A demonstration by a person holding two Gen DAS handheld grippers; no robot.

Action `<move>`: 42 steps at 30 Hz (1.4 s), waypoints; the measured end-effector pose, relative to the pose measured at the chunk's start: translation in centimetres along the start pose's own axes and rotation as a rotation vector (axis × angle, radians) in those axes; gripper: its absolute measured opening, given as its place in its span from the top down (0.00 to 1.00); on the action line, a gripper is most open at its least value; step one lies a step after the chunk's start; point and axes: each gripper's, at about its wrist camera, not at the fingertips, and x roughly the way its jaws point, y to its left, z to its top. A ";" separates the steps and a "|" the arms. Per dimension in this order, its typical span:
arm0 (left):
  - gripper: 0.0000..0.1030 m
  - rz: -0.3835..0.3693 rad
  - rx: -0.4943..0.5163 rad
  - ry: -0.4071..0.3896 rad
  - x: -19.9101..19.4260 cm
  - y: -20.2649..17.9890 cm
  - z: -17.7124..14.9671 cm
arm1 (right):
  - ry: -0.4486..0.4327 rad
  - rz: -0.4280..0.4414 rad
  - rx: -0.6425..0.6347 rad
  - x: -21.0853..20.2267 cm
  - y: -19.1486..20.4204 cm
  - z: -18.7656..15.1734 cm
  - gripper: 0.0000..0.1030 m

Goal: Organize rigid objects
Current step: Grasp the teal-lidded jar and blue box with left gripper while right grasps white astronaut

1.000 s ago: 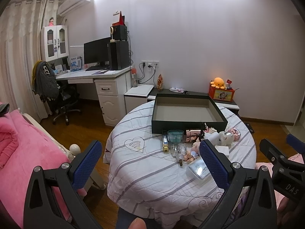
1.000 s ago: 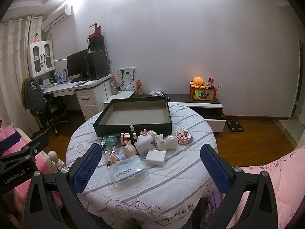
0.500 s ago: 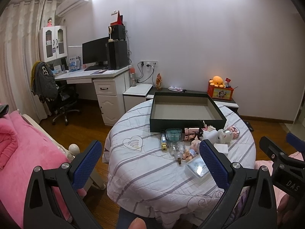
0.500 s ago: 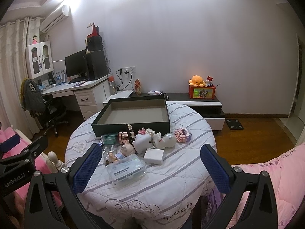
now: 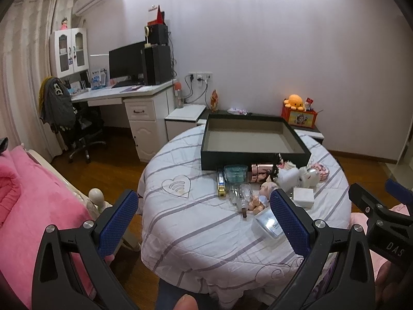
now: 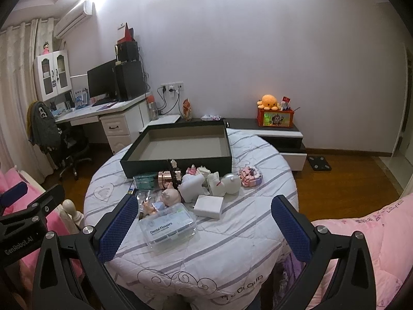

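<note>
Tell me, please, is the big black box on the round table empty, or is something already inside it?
Empty. The black box shows only its bare grey floor in both views; all the small items lie on the table in front of it.

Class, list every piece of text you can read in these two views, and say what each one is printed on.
"Dental Flossers": clear box.
"GenRobot.AI": left claw body.
"DAS": right claw body.
"CLOUD": tablecloth hem; letters before it unreadable.
Smaller print under "Dental Flossers": too small.
Red box picture: no legible text.
</note>
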 end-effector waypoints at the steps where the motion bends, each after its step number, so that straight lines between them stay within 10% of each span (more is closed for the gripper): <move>1: 0.00 0.002 0.000 0.012 0.7 0.0 -0.1 | 0.008 0.001 0.000 0.5 0.0 0.0 0.00; 19: 0.00 -0.031 -0.020 0.289 16.7 -1.3 0.4 | 0.246 -0.036 0.013 14.5 -3.5 1.5 0.00; 42: 0.01 -0.077 -0.007 0.384 24.7 -3.9 1.4 | 0.358 0.078 0.158 21.4 -8.1 1.9 0.09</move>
